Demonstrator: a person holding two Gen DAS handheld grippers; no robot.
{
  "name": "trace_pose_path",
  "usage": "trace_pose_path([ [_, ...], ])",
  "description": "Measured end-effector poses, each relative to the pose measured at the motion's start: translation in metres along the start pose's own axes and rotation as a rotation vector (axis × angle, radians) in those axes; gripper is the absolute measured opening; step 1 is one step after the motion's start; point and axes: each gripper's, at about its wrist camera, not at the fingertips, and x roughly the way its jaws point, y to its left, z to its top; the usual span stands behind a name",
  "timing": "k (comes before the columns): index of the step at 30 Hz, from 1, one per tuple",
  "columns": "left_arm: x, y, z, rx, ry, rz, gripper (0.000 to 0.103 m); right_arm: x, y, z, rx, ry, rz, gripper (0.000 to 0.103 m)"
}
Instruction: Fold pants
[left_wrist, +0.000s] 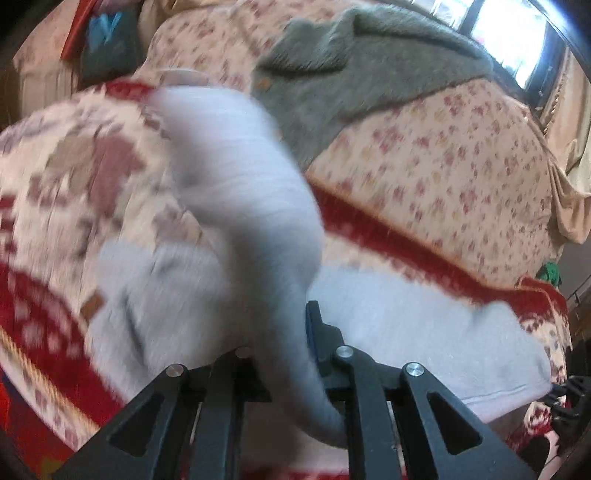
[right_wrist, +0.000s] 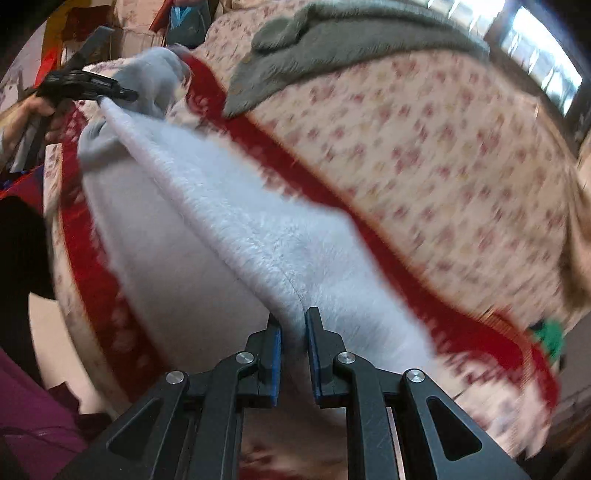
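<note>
The right hand-held gripper (right_wrist: 293, 325) is closed on a raised ridge of the pale fleece pants (right_wrist: 229, 229), the fabric pinched between its blue-padded fingers (right_wrist: 275, 347). From that grip the ridge runs away toward the far left, where the left hand-held gripper (right_wrist: 127, 95) is seen clamped on the other end of the same fold, with bunched cloth hanging beside it. The long axis of the pants is thus stretched between the two grippers, from near centre to far left, and the cloth is lifted off the bed along that line while its sides drape down onto the blanket.

In the left wrist view, the left hand-held gripper (left_wrist: 284, 332) is shut on a twisted rope of the pants (left_wrist: 243, 206); its left finger is hidden by the cloth. The rest of the garment is spread low to the left and right of it.

Under the pants lies a red and cream patterned blanket (right_wrist: 369, 236), on a bed covered with a flowered sheet (right_wrist: 424, 147). A grey fleece garment (right_wrist: 332, 40) lies on the far side of the bed, well apart from the pants. A window (right_wrist: 535, 55) is seen at the far right, and a small green thing (right_wrist: 550, 336) at the bed's right edge. Much of both views is blurred.
</note>
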Motion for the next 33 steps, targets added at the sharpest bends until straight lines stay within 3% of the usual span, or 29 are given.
trace_pose_path([
  [6,0.003,0.017,-0.025,-0.045,0.083,0.005,0.015,0.036,0.033,-0.033,-0.012,0.09,0.013,0.013],
  [9,0.007,0.027,-0.035,-0.077,0.105,0.013,0.017,0.041,0.039,-0.04,-0.006,0.091,0.006,0.013],
  [13,0.01,0.045,-0.041,-0.179,0.125,-0.033,0.017,0.037,0.041,-0.039,-0.012,0.091,-0.006,0.014],
  [17,0.009,0.048,-0.041,-0.19,0.132,-0.049,0.02,0.028,0.043,-0.036,-0.033,0.086,-0.008,0.014],
  [19,0.009,0.058,-0.041,-0.238,0.132,-0.019,0.052,0.035,0.042,-0.038,-0.026,0.097,-0.005,0.014],
  [24,-0.012,0.103,-0.036,-0.409,0.036,-0.017,0.062,0.033,0.042,-0.04,-0.01,0.075,-0.005,0.02],
  [27,-0.019,0.126,-0.031,-0.493,0.006,-0.008,0.073,0.021,0.034,-0.033,0.042,0.063,0.055,0.03],
  [30,-0.023,0.138,-0.025,-0.509,-0.035,0.042,0.074,0.001,0.034,-0.011,0.091,-0.009,0.219,0.045],
  [32,-0.021,0.144,-0.021,-0.517,-0.03,0.021,0.075,-0.011,0.044,0.016,0.091,-0.088,0.326,0.068],
  [33,-0.018,0.144,-0.02,-0.517,-0.023,0.021,0.075,-0.012,0.051,0.028,0.084,-0.11,0.349,0.07],
])
